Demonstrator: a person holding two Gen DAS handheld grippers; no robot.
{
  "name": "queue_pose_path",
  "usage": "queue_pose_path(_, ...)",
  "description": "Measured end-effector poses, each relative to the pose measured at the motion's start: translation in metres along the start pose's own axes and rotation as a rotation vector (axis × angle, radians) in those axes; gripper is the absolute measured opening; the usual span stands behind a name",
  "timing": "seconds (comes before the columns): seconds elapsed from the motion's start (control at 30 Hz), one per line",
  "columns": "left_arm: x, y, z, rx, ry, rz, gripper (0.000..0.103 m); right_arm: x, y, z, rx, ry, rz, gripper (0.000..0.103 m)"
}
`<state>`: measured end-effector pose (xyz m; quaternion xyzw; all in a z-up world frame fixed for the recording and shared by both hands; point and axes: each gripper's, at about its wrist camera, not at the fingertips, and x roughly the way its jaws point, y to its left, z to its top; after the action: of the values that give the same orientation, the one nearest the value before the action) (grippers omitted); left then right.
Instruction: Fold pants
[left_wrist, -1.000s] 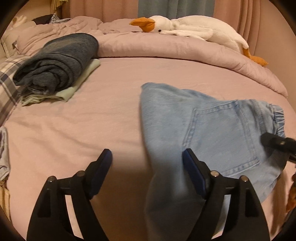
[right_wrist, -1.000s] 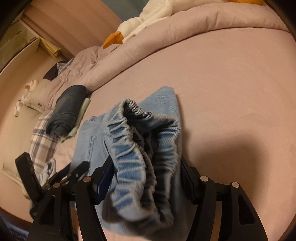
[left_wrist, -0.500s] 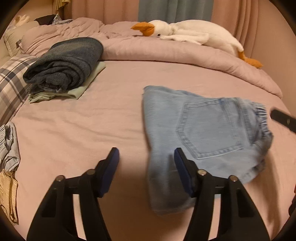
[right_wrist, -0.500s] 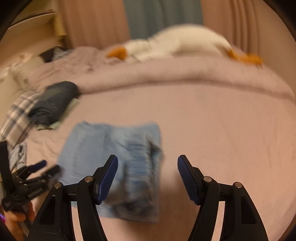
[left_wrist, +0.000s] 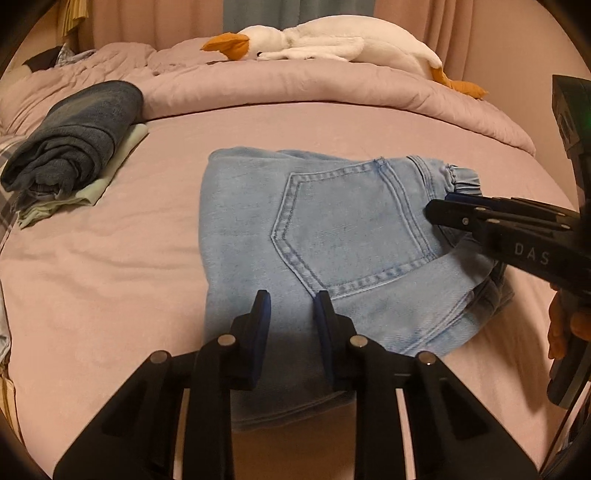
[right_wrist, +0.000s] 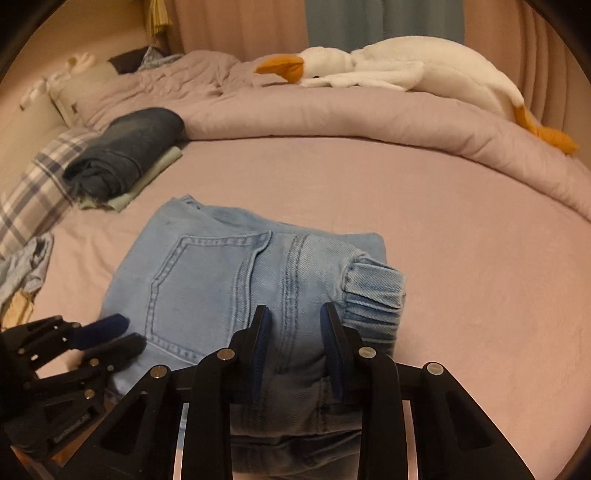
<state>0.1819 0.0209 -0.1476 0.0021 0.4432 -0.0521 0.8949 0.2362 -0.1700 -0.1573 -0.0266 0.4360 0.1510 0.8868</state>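
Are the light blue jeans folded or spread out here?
Folded. The light blue jeans lie as a compact stack on the bed, back pocket up, layers showing at the near edge.
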Motion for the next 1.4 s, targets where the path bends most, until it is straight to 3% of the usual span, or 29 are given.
queue_pose_path(0.23, -0.006, 0.001, -0.002, -0.012, -0.002, 0.016, 0.024, -0.015, -0.001, 0.000, 0.021, -0.013, 0.023, 0.024)
queue_pose_path(0.43, -0.014, 0.006, -0.009, -0.013, -0.012, 0.025, 0.029, -0.045, 0.014, -0.025, -0.014, -0.067, 0.055, 0.024)
queue_pose_path(0.6, -0.005, 0.004, -0.009, 0.004, -0.004, 0.043, 0.030, -0.023, 0.025, -0.046, -0.094, 0.004, -0.029, 0.024)
queue_pose_path(0.8, -0.013, 0.001, -0.009, -0.005, -0.004, 0.064, 0.031, -0.023, 0.024, -0.043, -0.087, 0.001, -0.049, 0.024)
queue_pose_path(0.87, -0.023, 0.000, -0.012, -0.015, -0.016, 0.069, 0.040, -0.035, 0.022, -0.043, -0.053, -0.009, -0.040, 0.026)
queue_pose_path(0.97, -0.040, 0.000, -0.016, -0.027, -0.036, 0.081, 0.056, -0.056, 0.023, -0.049, 0.004, -0.036, 0.007, 0.047)
queue_pose_path(1.03, -0.050, 0.001, -0.018, -0.040, -0.045, 0.076, 0.064, -0.069, 0.028, -0.054, 0.007, -0.048, 0.006, 0.047)
queue_pose_path(1.13, -0.068, -0.002, -0.022, -0.047, -0.063, 0.082, 0.072, -0.083, 0.034, -0.058, -0.001, -0.050, 0.002, 0.050)
queue_pose_path(1.2, -0.080, -0.004, -0.024, -0.048, -0.075, 0.084, 0.075, -0.091, 0.037, -0.060, 0.002, -0.054, -0.001, 0.063)
queue_pose_path(1.3, -0.094, -0.006, -0.028, -0.058, -0.081, 0.097, 0.088, -0.105, 0.041, -0.062, 0.006, -0.068, 0.002, 0.067)
queue_pose_path(1.4, -0.109, -0.006, -0.031, -0.076, -0.090, 0.092, 0.092, -0.117, 0.047, -0.063, -0.001, -0.075, -0.001, 0.074)
